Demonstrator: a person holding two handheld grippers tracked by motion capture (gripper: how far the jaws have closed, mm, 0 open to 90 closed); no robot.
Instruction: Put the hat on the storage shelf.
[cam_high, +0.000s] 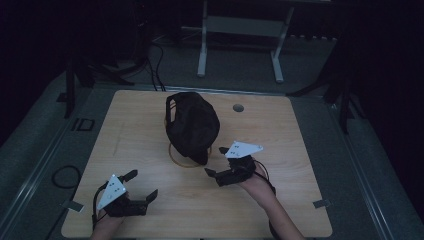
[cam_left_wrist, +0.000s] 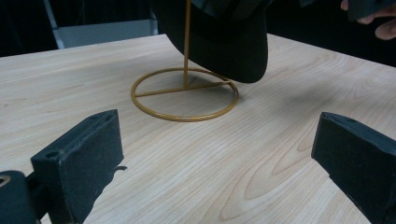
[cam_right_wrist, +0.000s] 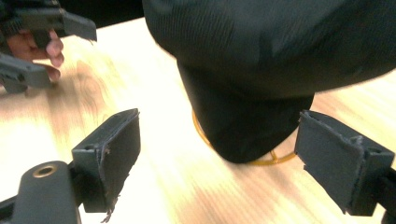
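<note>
A black cap (cam_high: 192, 125) hangs on a gold wire stand (cam_high: 180, 161) at the middle of the wooden table (cam_high: 300, 165), its brim pointing down toward the near side. My right gripper (cam_high: 215, 161) is open just right of the brim. In the right gripper view the brim (cam_right_wrist: 252, 126) hangs ahead between the spread jaws (cam_right_wrist: 217, 154), untouched. My left gripper (cam_high: 142, 184) stands open near the front left of the table, holding nothing. In the left gripper view the stand's ring (cam_left_wrist: 184, 95) and the cap (cam_left_wrist: 224, 42) lie beyond the open gripper (cam_left_wrist: 215, 154).
A round cable hole (cam_high: 238, 107) sits in the table's far right part. A white desk frame (cam_high: 240, 45) stands on the floor behind the table. A black cable loop (cam_high: 65, 177) lies on the floor at the left.
</note>
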